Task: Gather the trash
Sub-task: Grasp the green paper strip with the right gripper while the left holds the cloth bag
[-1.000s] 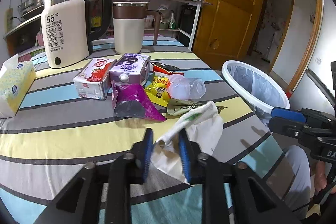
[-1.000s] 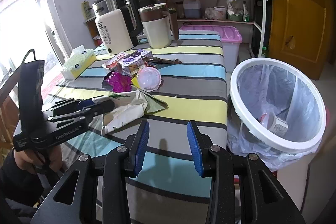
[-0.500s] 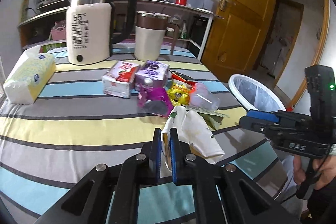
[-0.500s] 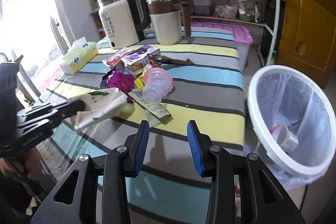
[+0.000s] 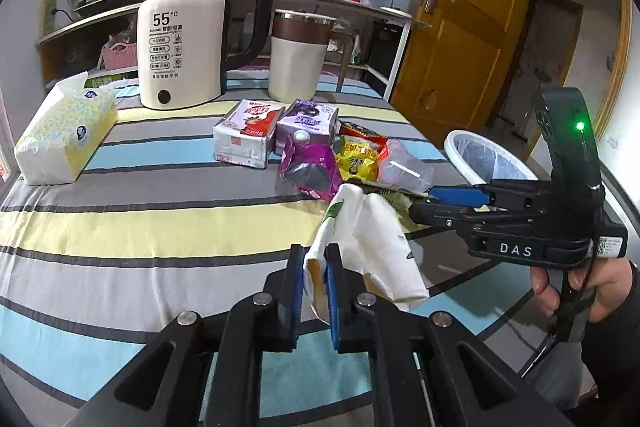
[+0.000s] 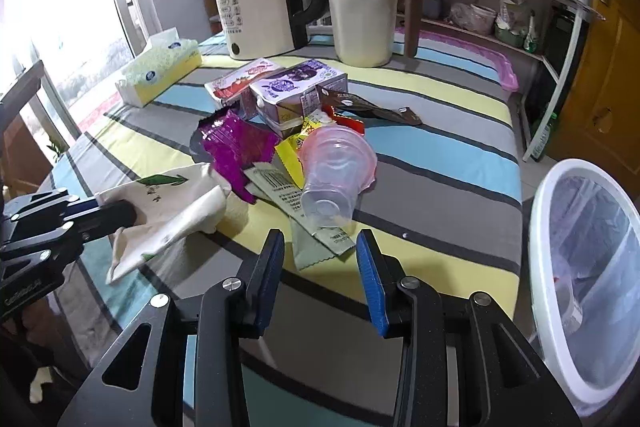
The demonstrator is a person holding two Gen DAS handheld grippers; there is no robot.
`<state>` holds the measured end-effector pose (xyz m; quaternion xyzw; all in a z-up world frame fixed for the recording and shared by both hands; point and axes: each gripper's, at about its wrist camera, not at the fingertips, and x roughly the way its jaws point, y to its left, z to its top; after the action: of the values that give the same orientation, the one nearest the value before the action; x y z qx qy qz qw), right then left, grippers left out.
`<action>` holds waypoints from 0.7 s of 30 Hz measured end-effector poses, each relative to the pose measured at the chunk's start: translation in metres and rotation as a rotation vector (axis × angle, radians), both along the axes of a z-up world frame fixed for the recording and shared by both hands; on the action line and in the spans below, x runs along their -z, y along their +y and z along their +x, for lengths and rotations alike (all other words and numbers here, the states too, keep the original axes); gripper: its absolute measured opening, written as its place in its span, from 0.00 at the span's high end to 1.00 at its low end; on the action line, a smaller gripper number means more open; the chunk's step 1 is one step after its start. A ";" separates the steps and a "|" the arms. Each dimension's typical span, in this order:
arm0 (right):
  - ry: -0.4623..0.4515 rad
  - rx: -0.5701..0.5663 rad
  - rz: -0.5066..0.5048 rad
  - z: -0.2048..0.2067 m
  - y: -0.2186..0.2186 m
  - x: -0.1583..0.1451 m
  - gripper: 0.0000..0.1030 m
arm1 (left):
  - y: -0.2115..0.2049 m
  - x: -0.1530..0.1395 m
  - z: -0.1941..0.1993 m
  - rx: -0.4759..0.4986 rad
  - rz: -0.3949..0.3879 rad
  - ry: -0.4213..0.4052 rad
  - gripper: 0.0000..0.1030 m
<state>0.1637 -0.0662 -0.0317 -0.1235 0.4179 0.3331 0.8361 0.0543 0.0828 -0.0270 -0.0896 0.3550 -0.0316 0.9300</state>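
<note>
Left wrist: our left gripper [image 5: 313, 291] is clamped on the near edge of the white wrapper [image 5: 368, 251], blue pads [image 5: 332, 297] pinching a folded corner. It's thin, soft paper or film, probably very light; the rest droops limp past the pads toward the table [image 5: 120, 227]. Grip looks adequate, but a corner pinch like this could slip or tear if we yank. Right gripper [image 5: 460, 205] sits just right of the wrapper, fingertips pointing at the trash pile. Bin [image 5: 464, 151] is off the table's far right edge.

Right wrist: right gripper [image 6: 322, 267] is wide open, nothing between its fingers, lined up on the clear cup [image 6: 334, 175]. Cup lies on its side, base toward us, resting on a green sachet [image 6: 316, 239] with the purple bag [image 6: 236, 147] just left of it. We judge the cup light, thin-walled and slippery; it will crush easily, so take it across the body near the base, or by the rim, with gentle squeeze. Sachet is flat on the cloth, so harder to pick; better pinched at its overhanging edge. Bin [image 6: 544, 247] is close on the right, liner in, some trash already at the bottom. Left gripper [image 6: 100, 213] shows at left holding the wrapper.
</note>
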 end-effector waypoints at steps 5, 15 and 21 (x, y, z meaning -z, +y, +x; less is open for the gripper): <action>-0.027 -0.023 -0.025 0.000 0.003 -0.001 0.62 | 0.001 -0.001 -0.002 0.013 -0.023 -0.010 0.59; -0.026 -0.052 -0.042 0.006 0.010 0.003 0.62 | 0.000 -0.002 0.004 0.040 -0.074 0.004 0.53; -0.008 -0.048 -0.031 0.010 0.013 0.006 0.65 | 0.005 -0.004 0.001 0.019 -0.108 -0.006 0.49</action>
<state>0.1738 -0.0535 -0.0380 -0.1479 0.4165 0.3459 0.8276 0.0549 0.0880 -0.0230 -0.1360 0.3507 -0.0600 0.9246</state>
